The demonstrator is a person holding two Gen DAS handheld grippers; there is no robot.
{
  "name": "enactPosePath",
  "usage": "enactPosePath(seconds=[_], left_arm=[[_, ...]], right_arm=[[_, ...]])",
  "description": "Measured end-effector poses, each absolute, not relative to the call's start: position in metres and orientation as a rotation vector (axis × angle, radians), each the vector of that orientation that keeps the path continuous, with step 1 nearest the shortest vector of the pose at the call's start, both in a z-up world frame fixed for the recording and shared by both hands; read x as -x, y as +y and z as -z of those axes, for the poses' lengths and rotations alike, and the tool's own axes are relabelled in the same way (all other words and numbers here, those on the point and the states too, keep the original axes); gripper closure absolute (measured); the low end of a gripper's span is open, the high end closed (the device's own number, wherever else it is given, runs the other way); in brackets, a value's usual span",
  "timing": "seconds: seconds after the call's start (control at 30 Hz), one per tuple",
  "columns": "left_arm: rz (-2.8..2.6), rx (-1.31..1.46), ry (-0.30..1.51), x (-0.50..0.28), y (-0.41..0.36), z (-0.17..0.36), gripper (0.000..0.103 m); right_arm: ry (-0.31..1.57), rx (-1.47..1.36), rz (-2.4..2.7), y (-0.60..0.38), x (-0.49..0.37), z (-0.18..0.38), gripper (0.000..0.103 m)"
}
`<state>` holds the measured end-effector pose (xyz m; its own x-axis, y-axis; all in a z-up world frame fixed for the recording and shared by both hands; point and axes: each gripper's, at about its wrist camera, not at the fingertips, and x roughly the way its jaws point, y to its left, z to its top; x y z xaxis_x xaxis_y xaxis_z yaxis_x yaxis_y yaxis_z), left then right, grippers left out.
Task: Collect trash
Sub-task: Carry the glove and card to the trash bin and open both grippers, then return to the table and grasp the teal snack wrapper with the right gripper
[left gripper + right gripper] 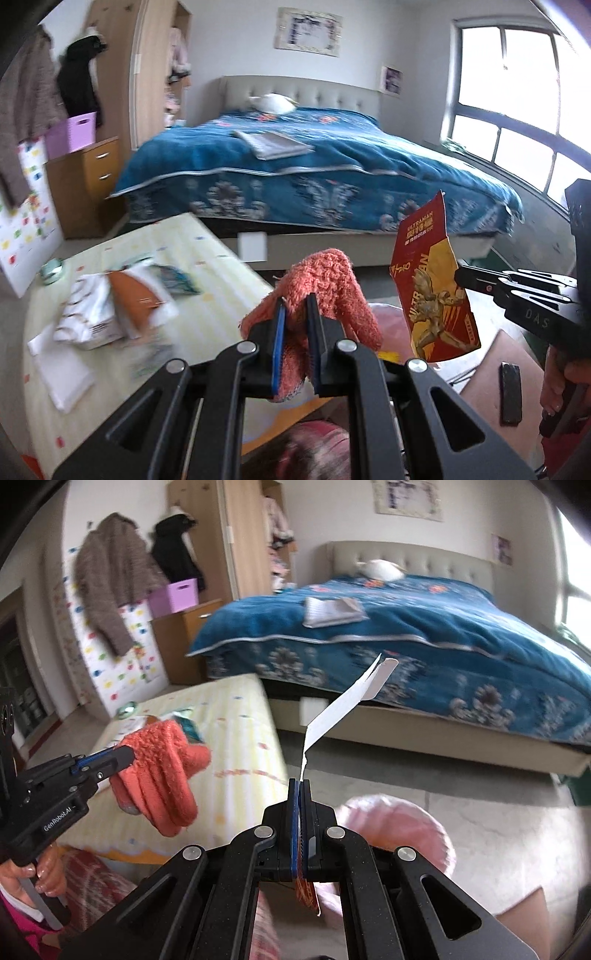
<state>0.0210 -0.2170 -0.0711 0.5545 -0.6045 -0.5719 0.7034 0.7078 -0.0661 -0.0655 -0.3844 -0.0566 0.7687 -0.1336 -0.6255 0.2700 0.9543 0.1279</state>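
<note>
My left gripper (296, 302) is shut on an orange fuzzy glove (325, 284), held up in the air; it also shows in the right wrist view (162, 771) at the left. My right gripper (300, 782) is shut on a red and yellow Ultraman wrapper (432, 291), seen edge-on in its own view as a white strip (340, 709). A pink bag (399, 823) lies on the floor below the right gripper. More wrappers and packets (114, 302) lie on the pale yellow play mat (207, 258).
A bed with a blue cover (314, 173) fills the far side. A wooden drawer unit (88, 184) with a purple box (75, 134) stands at the left. A cardboard piece with a dark phone (511, 393) lies at the right. A small green dish (51, 271) sits by the mat.
</note>
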Motion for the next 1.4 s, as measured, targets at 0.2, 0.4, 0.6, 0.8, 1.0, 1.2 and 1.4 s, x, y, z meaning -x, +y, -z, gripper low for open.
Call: enactPosePath(seconds=[0.2, 0.4, 0.6, 0.8, 1.0, 1.2, 1.4], left_arm=[[0.872, -0.223, 0.625, -0.017, -0.277, 0.091, 0.094], [0.923, -0.276, 0.668, -0.019, -0.329, 0.119, 0.094], [0.961, -0.291, 0.715, -0.026, -0.364, 0.134, 0.092], [0.935, -0.257, 0.749, -0.040, -0.372, 0.136, 0.049], [0.864, -0.281, 0.690, -0.037, -0.339, 0.120, 0.049], [0.783, -0.264, 0.670, -0.035, -0.296, 0.107, 0.049], [0.703, -0.263, 0.651, -0.031, -0.252, 0.100, 0.045]], right_arm=[[0.684, -0.261, 0.307, -0.424, 0.085, 0.077, 0.103], [0.725, -0.280, 0.374, -0.456, 0.089, 0.102, 0.103], [0.753, -0.340, 0.377, -0.489, 0.082, 0.125, 0.103], [0.764, -0.397, 0.390, -0.509, 0.071, 0.141, 0.092], [0.737, -0.399, 0.411, -0.500, 0.081, 0.127, 0.086], [0.692, -0.398, 0.348, -0.480, 0.083, 0.110, 0.086], [0.686, -0.386, 0.204, -0.444, 0.068, 0.100, 0.086]])
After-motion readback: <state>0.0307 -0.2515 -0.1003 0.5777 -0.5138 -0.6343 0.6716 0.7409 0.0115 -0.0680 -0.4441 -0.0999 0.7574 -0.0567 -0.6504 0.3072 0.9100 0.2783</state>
